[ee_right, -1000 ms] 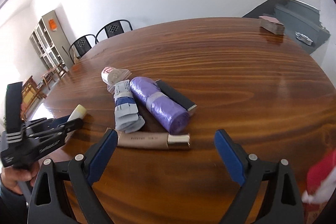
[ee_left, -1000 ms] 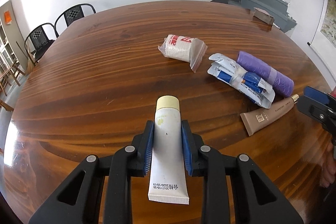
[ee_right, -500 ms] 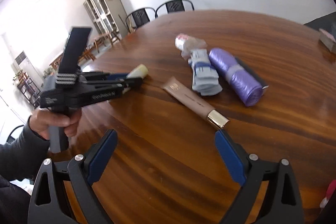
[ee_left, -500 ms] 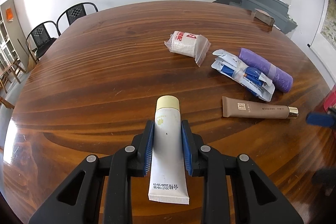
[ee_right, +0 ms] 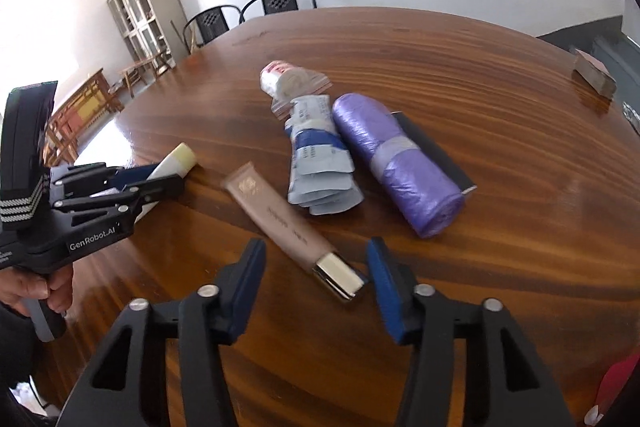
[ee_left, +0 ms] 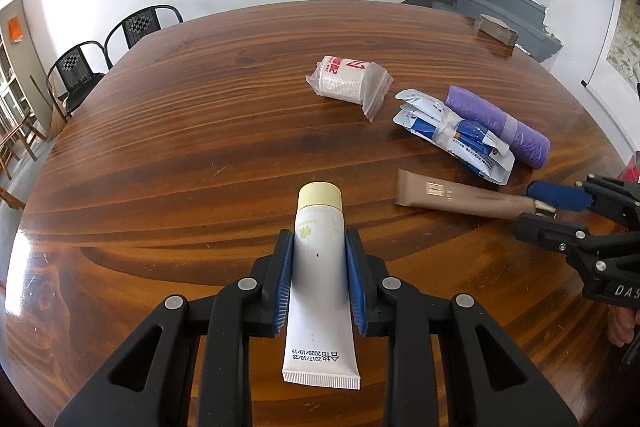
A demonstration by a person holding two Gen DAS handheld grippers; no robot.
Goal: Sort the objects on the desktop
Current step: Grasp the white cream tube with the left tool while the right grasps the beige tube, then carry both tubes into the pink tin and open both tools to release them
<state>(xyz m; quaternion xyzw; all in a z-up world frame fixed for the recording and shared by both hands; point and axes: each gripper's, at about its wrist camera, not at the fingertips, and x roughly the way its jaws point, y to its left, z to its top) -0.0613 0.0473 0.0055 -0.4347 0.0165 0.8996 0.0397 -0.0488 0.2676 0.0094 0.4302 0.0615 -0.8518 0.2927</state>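
Observation:
My left gripper (ee_left: 319, 251) is shut on a white tube with a pale yellow cap (ee_left: 320, 267), held just above the wooden table (ee_left: 180, 155). It also shows in the right wrist view (ee_right: 176, 163). My right gripper (ee_right: 316, 263) is open, its jaws on either side of the gold cap end of a beige tube (ee_right: 280, 219) lying on the table. That beige tube also shows in the left wrist view (ee_left: 452, 195), with the right gripper (ee_left: 552, 203) at its cap end.
A pack of blue-white sachets (ee_right: 318, 155), a purple bag roll (ee_right: 396, 163), a black flat item (ee_right: 432, 151) behind it and a wrapped stack of paper cups (ee_right: 288, 81) lie mid-table. A brown block (ee_right: 594, 77) sits at the far edge. Chairs (ee_left: 104, 59) stand beyond.
My right gripper has closed in on the beige tube's cap end and its jaws have narrowed. The left gripper keeps holding the white tube, nearly still.

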